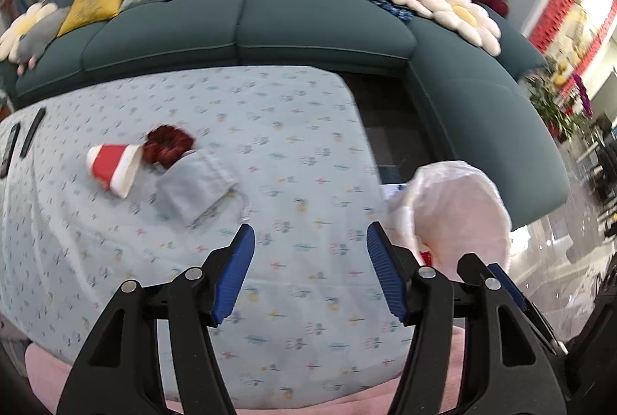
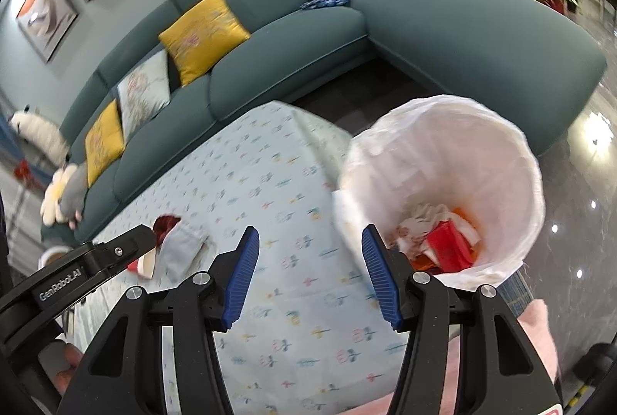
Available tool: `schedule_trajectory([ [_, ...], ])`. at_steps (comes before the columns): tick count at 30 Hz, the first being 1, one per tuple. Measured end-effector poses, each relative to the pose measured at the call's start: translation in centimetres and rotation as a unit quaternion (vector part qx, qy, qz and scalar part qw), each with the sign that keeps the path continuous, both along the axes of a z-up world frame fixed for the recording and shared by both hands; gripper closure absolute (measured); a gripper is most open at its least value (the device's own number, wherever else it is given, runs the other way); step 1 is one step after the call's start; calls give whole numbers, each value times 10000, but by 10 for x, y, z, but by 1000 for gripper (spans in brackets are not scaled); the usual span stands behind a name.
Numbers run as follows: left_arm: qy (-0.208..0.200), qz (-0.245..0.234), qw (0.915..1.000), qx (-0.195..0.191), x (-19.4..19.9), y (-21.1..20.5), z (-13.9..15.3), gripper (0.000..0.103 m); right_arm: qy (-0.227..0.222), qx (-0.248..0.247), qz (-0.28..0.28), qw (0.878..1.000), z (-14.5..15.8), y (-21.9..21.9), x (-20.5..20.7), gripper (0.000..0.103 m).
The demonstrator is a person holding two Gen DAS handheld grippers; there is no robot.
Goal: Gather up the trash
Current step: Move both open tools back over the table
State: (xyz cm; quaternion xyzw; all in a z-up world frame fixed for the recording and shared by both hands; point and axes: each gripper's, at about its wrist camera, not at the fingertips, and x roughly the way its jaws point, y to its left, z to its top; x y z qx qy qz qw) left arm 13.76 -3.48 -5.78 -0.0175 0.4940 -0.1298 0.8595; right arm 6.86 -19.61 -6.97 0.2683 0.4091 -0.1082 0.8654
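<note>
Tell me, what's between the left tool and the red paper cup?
Left wrist view: mostly bare flowered tablecloth between the left tool and the cup; the grey pouch lies beside the cup.

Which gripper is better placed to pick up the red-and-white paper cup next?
Left, probably. The left gripper is open and empty, with the paper cup ahead of it; the right gripper, also empty, sits beside the bin.

Bright even light, motion blur, fisheye warping
</note>
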Motion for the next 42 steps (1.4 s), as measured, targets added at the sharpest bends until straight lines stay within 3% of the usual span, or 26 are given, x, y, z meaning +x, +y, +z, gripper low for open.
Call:
schedule_trajectory([
  [12,251,780,9966,-36,6,93,-27,38,214,-198,723,9970,-8,78,25,47],
  [21,512,1339,9896,-133,12,156,-51,34,411,-263,1177,9918,-19,126,45,47],
  [30,822,1823,9797,-164,25,218,-83,30,740,-47,1503,9858,-51,168,80,47],
  [39,1093,2038,9725,-262,50,252,-111,30,1024,58,1676,9805,-82,201,133,47],
  [42,1095,2056,9721,-268,63,258,-114,26,1066,74,1686,9799,-89,207,153,47],
])
